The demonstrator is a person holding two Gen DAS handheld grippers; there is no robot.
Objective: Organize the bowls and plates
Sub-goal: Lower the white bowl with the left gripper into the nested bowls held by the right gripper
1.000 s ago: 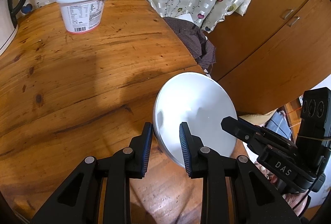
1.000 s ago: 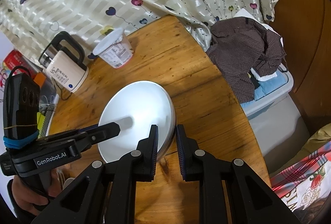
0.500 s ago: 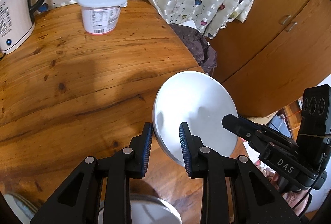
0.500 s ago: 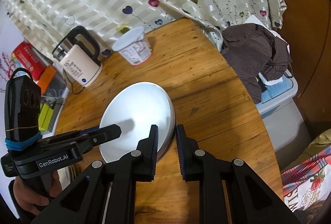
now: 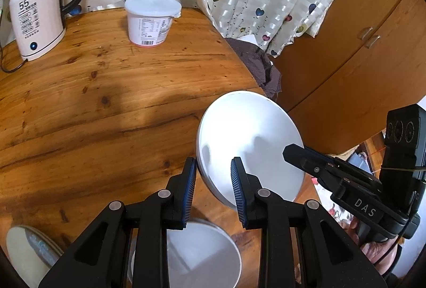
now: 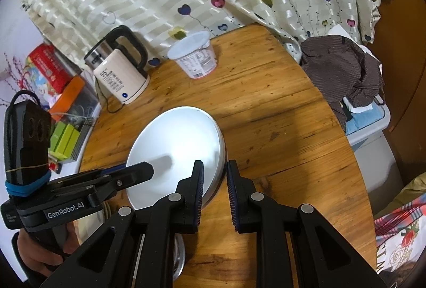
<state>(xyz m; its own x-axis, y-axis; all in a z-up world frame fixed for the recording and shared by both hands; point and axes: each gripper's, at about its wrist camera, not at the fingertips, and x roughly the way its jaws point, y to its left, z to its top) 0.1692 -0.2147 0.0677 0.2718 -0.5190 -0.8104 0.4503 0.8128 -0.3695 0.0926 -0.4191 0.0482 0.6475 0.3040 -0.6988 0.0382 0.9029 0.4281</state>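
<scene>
Left wrist view: my left tool (image 5: pixel 213 181) is clamped on the near rim of the white plate (image 5: pixel 250 139) and my right tool (image 6: pixel 215 182) on the opposite rim — it hangs tilted above the worktop (image 5: pixel 106 107), a white bowl (image 5: pixel 202 256) directly below my left tool.

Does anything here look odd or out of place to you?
Yes: a brown shirt lies crumpled on a plastic bin beside the wooden table. The white plate is held tilted above the table, each gripper on an edge. Nothing is spilled or broken.
</scene>
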